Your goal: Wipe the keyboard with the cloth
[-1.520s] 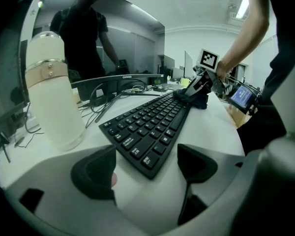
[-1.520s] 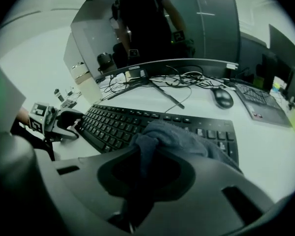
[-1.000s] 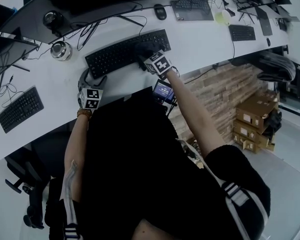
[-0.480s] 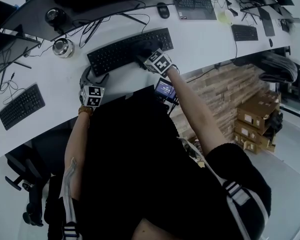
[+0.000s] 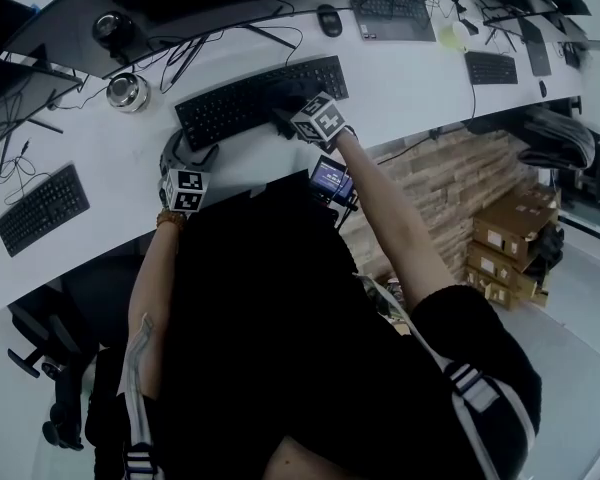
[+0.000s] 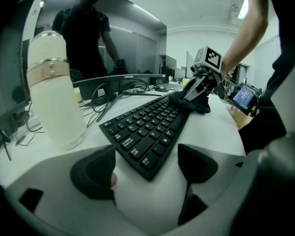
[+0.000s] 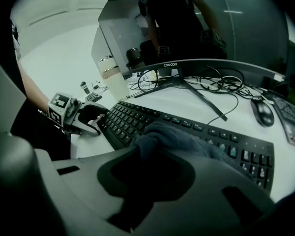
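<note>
R gripper [image 5: 283, 114] is clamped shut on the dark cloth [image 7: 174, 139], which is pressed onto the keyboard [image 5: 242, 103] right of centre, at its front edge. Keyboard is laid slightly askew mid-desk [image 5: 410, 78], nearer the front edge than the back. L gripper [image 6: 146, 168] is seen wide open w/ nothing gripped, jaws set either side of the keyboard's left front corner; contact can't be told.

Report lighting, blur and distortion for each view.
Head view: dim, bluish, fisheye-curved desk, dark top fills the middle. Left gripper view: bright, keyboard sharp, rim vignetted. Right gripper view: dark, cloth blurred close up, monitor glossy with reflections.
</note>
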`<state>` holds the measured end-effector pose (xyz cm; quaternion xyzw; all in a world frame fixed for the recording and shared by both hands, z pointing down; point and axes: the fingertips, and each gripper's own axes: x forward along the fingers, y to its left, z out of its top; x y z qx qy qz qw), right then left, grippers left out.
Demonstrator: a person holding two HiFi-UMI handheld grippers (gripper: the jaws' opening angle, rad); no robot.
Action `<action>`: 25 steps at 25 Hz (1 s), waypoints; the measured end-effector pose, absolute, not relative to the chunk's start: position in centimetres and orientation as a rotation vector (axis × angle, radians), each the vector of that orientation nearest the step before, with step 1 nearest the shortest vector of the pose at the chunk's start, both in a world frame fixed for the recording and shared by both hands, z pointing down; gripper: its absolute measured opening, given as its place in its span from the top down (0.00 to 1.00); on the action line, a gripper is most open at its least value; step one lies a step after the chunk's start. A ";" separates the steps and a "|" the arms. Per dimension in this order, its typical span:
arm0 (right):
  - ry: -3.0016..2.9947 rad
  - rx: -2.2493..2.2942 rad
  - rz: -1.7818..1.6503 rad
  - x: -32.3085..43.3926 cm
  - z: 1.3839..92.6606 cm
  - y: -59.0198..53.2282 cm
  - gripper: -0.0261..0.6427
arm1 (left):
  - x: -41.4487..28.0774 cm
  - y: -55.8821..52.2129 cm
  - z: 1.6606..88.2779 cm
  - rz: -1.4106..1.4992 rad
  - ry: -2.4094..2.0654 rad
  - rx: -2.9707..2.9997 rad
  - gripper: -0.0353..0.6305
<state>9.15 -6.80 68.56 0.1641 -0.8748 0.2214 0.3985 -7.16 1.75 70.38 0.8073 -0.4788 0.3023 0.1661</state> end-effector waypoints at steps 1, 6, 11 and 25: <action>-2.216 0.403 0.565 9.0 68.5 -6.8 0.89 | -7.2 1.7 70.4 0.860 -1.365 2.299 0.37; -2.218 0.375 0.588 9.0 68.5 -6.8 0.89 | -7.1 1.7 70.3 0.859 -1.369 2.296 0.37; -2.233 0.366 0.620 8.7 68.5 -6.7 0.89 | -7.2 1.8 70.4 0.861 -1.369 2.291 0.37; -2.251 0.157 0.619 2.8 68.2 -4.5 0.89 | -7.1 1.7 70.4 0.858 -1.373 2.290 0.36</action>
